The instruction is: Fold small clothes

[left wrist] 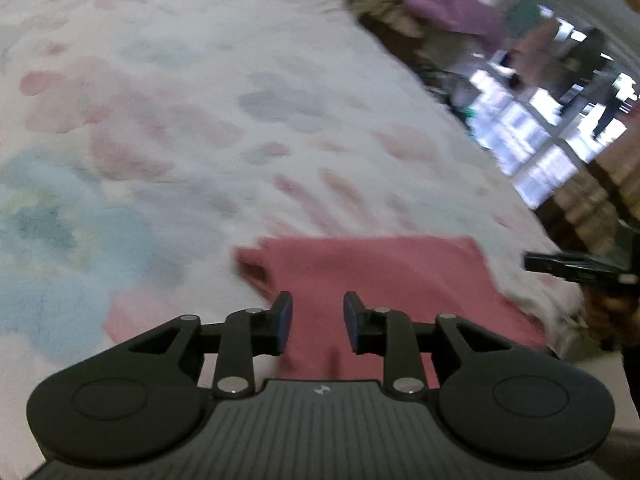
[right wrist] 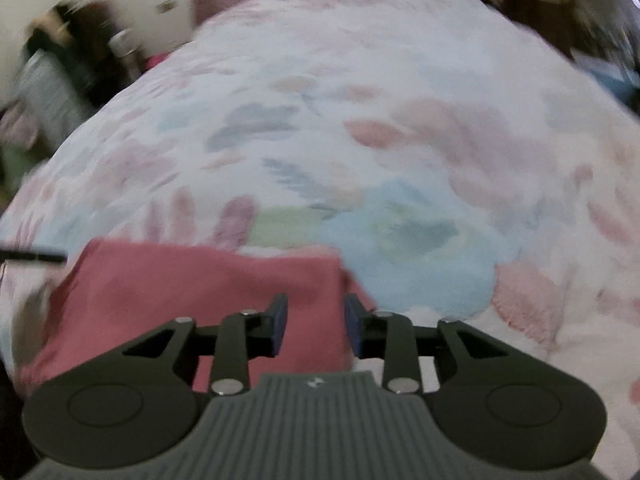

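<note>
A pink cloth (left wrist: 380, 272) lies flat on a fluffy floral blanket (left wrist: 192, 112) near its front edge, looking folded with straight edges. My left gripper (left wrist: 318, 312) hovers over the cloth's near left part, jaws apart, nothing between the blue pads. In the right wrist view the same pink cloth (right wrist: 180, 280) lies at lower left on the blanket (right wrist: 380, 112). My right gripper (right wrist: 316, 316) stands open over the cloth's right edge, with nothing pinched. The right gripper's black tip (left wrist: 568, 266) shows at the left view's right edge. Both views are blurred.
A heap of clothes, purple (left wrist: 448, 8) and teal among them, sits at the blanket's far right end. Beyond the blanket's right edge are a bright floor and furniture (left wrist: 540, 128). Dark clutter (right wrist: 72, 56) stands by a pale wall left of the blanket.
</note>
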A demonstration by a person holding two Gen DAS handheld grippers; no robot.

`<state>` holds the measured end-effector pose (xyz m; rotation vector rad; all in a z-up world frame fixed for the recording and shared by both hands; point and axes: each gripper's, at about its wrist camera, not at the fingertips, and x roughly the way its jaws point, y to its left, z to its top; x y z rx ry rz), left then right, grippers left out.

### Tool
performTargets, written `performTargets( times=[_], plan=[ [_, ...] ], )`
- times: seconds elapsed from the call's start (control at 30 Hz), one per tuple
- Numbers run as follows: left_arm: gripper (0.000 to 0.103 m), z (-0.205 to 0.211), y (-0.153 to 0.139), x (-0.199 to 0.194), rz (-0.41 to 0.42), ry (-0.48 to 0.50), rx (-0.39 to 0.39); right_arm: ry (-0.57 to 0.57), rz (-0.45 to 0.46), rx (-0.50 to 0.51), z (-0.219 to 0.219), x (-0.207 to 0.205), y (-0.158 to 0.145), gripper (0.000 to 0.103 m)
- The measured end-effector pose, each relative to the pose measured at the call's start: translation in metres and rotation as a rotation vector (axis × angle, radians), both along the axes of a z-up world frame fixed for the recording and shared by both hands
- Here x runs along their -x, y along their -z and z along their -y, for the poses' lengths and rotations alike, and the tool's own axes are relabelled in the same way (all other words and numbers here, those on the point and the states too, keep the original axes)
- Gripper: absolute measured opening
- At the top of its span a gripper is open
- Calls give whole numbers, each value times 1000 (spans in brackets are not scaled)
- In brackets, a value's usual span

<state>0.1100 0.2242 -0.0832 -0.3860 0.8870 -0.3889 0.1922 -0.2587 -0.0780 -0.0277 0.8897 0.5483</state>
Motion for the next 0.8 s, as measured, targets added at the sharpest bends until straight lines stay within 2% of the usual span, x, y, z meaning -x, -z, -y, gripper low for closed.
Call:
performTargets(
  times=[0.1, 0.2, 0.23, 0.3, 0.37, 0.47, 0.5, 0.6, 0.63, 0.7, 0.8],
  plan=[
    [34, 26, -8, 26, 10, 77, 14, -118, 34, 57, -20, 35, -9, 36],
    [37, 58, -4, 38, -2, 131, 65, -224, 49, 109, -54, 64, -4, 36],
    [39, 69, -1, 39, -3, 145, 61, -258, 50, 111, -63, 72, -2, 36],
    [40, 90, 11, 39, -32, 167, -27, -307, 47, 127, -80, 83, 5, 36],
    [40, 100, 27, 43, -102, 184, -105, -325, 65, 202, -86, 93, 15, 35],
    [39, 85, 40, 60, -142, 171, -94, -271, 39, 286, -58, 101, 30, 36],
    [35, 77, 42, 64, -159, 161, -86, -231, 18, 297, -40, 101, 35, 36],
    [31, 58, 41, 69, -190, 138, -58, -130, -37, 246, 6, 102, 36, 39],
    [32, 56, 37, 71, -192, 137, -77, -103, -47, 213, 17, 102, 33, 45],
    [32, 51, 26, 73, -171, 129, -116, -62, -41, 178, 29, 105, 24, 46],
    [42, 43, 10, 77, -146, 79, -102, -24, -16, 137, 35, 108, 12, 47]
  ],
)
